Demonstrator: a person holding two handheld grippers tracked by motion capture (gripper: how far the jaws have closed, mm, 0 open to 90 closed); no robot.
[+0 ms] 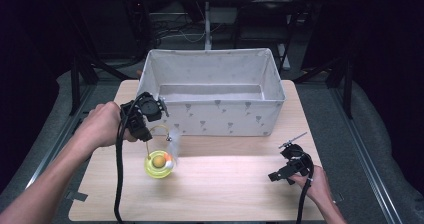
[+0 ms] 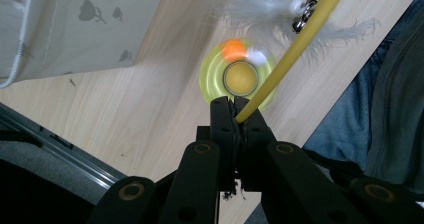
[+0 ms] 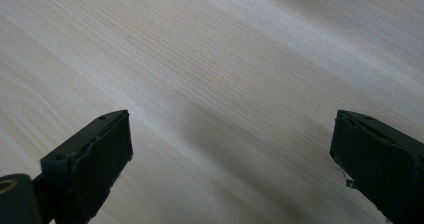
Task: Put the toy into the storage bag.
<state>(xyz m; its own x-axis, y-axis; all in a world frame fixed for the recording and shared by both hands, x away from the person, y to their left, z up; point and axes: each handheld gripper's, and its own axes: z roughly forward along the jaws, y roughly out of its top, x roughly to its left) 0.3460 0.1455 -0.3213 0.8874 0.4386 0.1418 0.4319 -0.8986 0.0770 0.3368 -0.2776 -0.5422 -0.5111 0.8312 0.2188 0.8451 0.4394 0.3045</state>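
Left gripper view: jaws pinched tight on a thin yellow wand (image 2: 295, 49) above a round yellow toy (image 2: 239, 76).

The left gripper (image 2: 234, 103) sits low centre; the wand runs to the upper right past a white feather (image 2: 260, 4). High view: the toy (image 1: 159, 164) lies on the wooden table (image 1: 225, 189) left of centre, near the fabric bin (image 1: 215, 91). Bare wood spreads to the right gripper (image 1: 274, 175) at lower right, its jaws wide apart and holding nothing, close to the table's right edge.
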